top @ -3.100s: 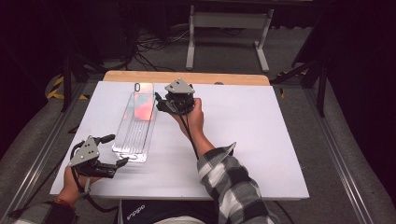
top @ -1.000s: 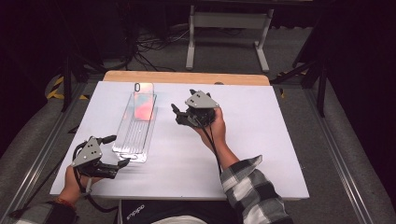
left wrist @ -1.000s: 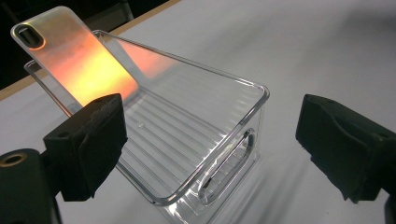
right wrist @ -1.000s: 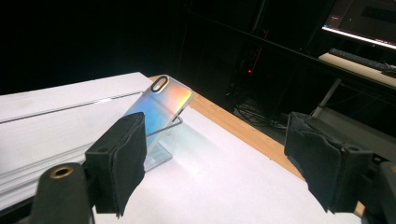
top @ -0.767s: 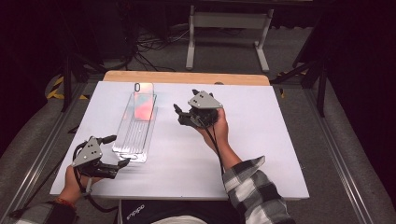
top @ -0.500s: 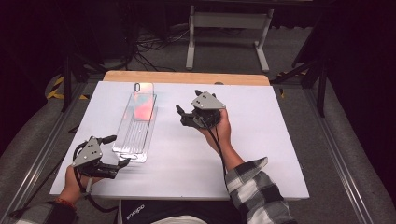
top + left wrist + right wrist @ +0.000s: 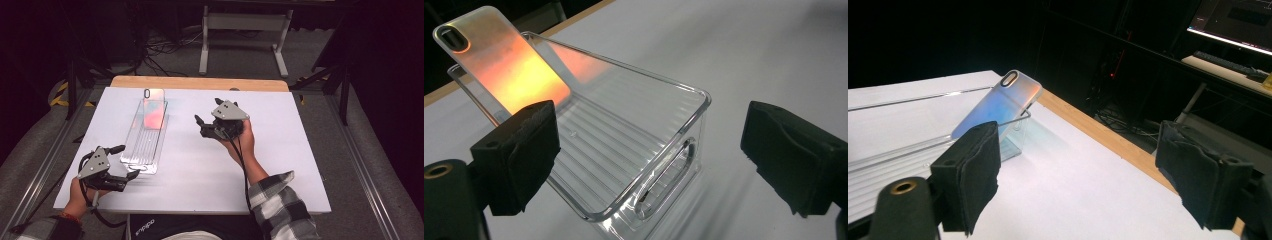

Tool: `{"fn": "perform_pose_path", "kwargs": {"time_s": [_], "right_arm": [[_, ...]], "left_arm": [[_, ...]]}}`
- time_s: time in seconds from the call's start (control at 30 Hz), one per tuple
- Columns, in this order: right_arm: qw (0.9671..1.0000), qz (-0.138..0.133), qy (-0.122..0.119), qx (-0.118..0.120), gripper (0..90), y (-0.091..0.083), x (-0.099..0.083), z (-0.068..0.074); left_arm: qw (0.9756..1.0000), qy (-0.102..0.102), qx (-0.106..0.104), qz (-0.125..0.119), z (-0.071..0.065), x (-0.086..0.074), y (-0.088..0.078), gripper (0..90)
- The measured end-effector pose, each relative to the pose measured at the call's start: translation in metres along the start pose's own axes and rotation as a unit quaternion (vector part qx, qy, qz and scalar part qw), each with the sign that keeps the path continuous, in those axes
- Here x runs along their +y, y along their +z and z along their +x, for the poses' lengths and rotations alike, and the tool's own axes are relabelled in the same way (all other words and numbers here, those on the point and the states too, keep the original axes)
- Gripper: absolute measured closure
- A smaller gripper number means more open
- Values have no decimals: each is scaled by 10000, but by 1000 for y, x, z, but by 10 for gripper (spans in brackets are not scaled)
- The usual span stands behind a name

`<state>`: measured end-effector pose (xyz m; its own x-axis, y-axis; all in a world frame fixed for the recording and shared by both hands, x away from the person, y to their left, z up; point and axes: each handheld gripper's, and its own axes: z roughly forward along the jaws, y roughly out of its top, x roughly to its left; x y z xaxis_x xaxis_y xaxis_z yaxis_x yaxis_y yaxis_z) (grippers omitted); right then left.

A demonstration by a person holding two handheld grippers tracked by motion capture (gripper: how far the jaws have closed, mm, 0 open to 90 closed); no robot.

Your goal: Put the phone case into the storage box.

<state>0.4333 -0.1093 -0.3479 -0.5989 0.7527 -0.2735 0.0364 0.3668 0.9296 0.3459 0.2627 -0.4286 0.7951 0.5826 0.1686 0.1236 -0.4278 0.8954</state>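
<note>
Iridescent orange phone case [image 7: 153,111] leans in the clear ribbed plastic tray [image 7: 145,145]; both grippers, left [image 7: 131,175] and right [image 7: 201,127], gape empty, so placing looks done.

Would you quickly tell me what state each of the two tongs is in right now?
Left tongs: open, holding nothing, at the near end of the clear tray.
Right tongs: open, holding nothing, above the table.

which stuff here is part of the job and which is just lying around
In the job:
- iridescent phone case, leaning in the tray
- clear ribbed plastic tray
- left claw, open
- right claw, open

Lying about:
- monitor and keyboard on a desk behind
</note>
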Motion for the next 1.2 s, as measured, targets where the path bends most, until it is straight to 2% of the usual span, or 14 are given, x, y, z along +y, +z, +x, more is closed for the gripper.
{"fn": "perform_pose_path", "kwargs": {"time_s": [0.77,1.1,1.2], "right_arm": [[9996,68,-260,22,186,-27,-16,-10],[9999,103,-6,-72,111,-35,-23,-18],[9999,118,-20,-84,98,-38,-25,-19]], "left_arm": [[10000,-4,-4,4,-1,0,1,93],[10000,-12,-17,30,-1,0,1,94],[10000,11,-8,42,0,0,1,94]]}}
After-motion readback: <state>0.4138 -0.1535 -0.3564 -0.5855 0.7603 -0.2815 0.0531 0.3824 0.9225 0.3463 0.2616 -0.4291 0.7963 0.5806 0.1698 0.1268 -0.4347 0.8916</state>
